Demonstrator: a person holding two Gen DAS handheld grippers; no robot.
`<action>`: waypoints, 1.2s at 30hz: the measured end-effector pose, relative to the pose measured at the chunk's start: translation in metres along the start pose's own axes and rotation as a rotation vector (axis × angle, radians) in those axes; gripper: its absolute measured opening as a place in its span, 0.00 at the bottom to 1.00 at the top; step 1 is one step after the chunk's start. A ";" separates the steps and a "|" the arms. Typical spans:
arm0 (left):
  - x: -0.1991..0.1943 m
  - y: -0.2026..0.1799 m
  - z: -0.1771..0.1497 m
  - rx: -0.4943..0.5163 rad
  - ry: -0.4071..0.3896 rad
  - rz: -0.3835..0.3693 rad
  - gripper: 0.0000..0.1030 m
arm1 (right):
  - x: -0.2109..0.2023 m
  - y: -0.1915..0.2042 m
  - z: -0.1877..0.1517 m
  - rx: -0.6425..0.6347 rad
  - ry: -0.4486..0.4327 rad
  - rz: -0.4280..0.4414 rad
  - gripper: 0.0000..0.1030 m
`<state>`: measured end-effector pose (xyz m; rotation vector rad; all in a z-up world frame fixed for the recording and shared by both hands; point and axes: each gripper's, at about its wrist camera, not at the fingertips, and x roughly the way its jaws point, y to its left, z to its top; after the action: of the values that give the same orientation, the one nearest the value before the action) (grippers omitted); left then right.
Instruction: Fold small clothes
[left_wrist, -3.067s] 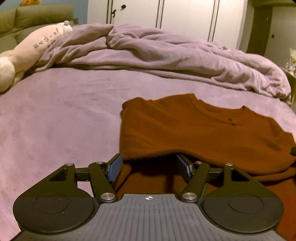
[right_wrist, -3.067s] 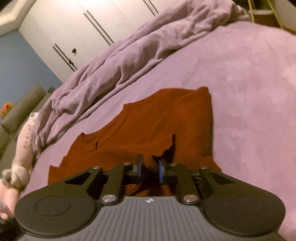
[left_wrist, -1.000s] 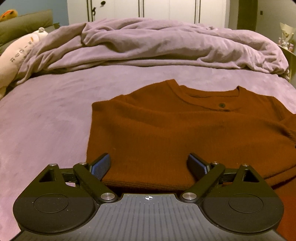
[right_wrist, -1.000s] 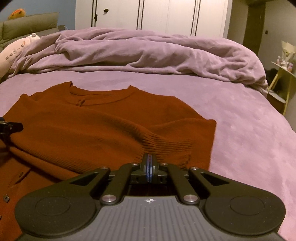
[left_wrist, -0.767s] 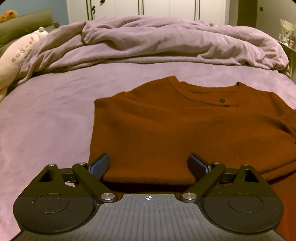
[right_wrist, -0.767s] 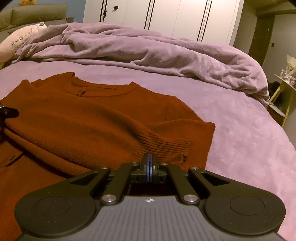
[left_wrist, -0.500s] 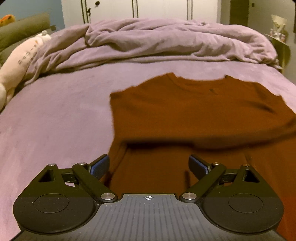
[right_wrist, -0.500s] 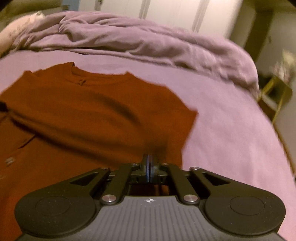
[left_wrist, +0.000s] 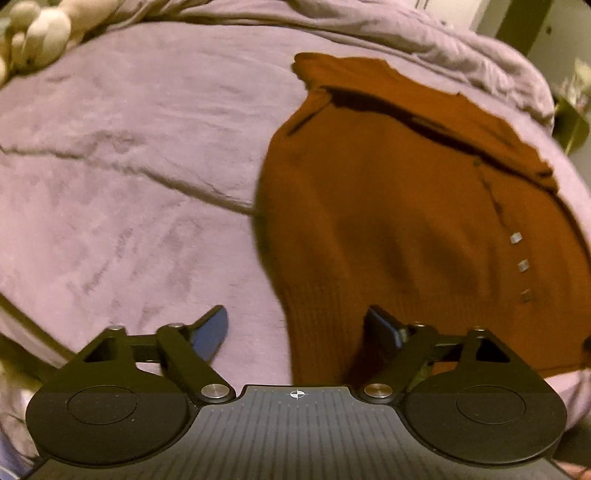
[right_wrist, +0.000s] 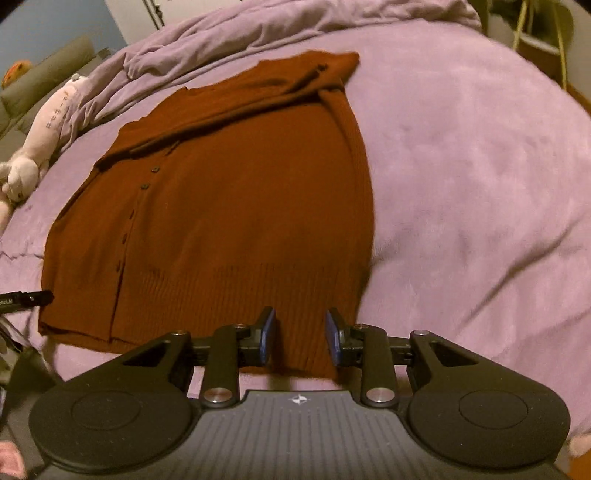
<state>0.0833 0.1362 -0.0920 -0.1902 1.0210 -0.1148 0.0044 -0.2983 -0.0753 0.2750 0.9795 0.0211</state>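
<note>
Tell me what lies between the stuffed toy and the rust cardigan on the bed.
Only bare purple bedsheet: in the right wrist view the stuffed toy lies beside the rust cardigan, a clear strip between them.

The cardigan (right_wrist: 229, 206) is a matt knitted cloth, ribbed at its hem. Under the cardigan, the bed cover (right_wrist: 461, 177) is a soft plush cloth with brushed marks. Beside the cardigan, the gripper (right_wrist: 300, 338) is matt black plastic with shiny metal screws.
</note>
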 end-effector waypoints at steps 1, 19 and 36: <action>-0.001 0.001 -0.001 -0.020 0.005 -0.027 0.80 | -0.001 -0.001 0.001 0.001 0.002 -0.003 0.27; 0.022 0.031 -0.002 -0.274 0.098 -0.463 0.54 | -0.016 -0.027 -0.003 0.156 -0.021 0.030 0.30; 0.041 0.036 -0.004 -0.333 0.145 -0.546 0.36 | 0.001 -0.026 -0.013 0.193 0.042 0.106 0.14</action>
<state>0.1008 0.1639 -0.1357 -0.7730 1.1073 -0.4600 -0.0082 -0.3208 -0.0889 0.5056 1.0091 0.0293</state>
